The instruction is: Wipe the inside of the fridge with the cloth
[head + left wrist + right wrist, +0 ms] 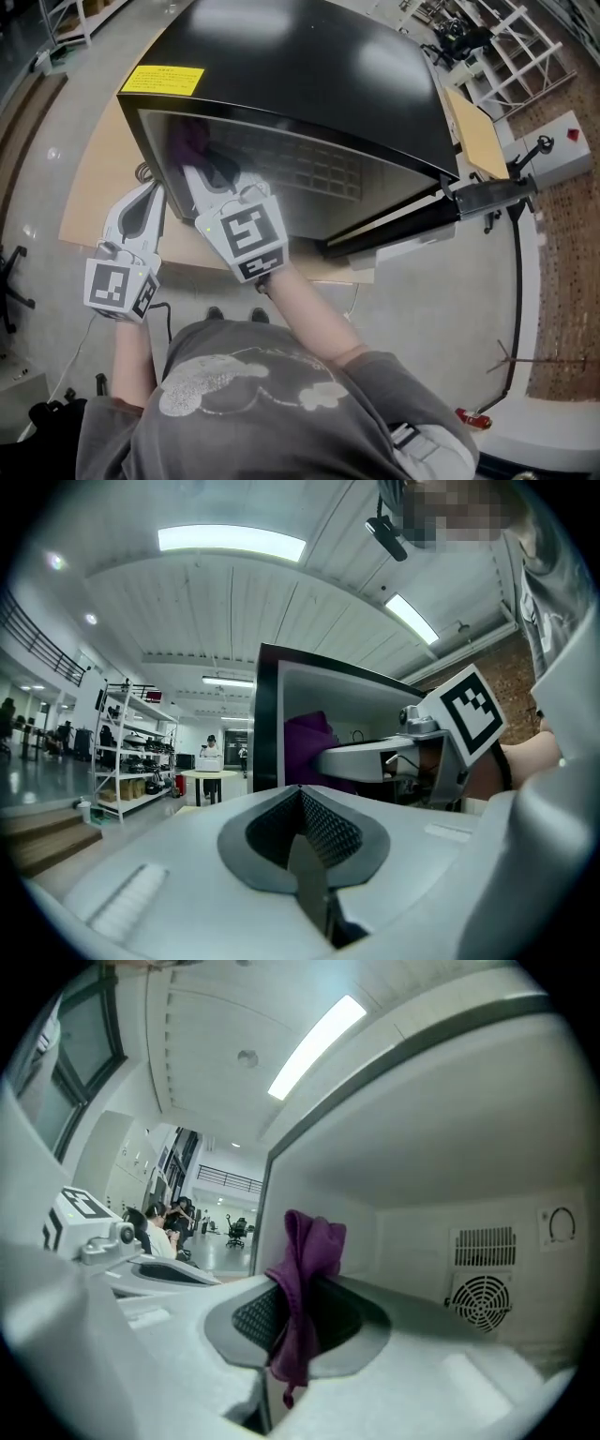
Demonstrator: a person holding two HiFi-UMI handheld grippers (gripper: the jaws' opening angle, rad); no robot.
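Cloth [306,1249] pinched in right tongs [290,1314], seemingly inside the fridge [441,1180].

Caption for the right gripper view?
Right gripper shut on the purple cloth inside the white fridge, fan grille at back.

"What kind of room is it?"
"A large hall, with a grey smooth floor [422,328] and a brick wall [478,653]."
"And the light?"
"Long ceiling lamps [232,541] on white panels. A metal shelf rack [131,752] stands far behind, near a round table [208,778]."
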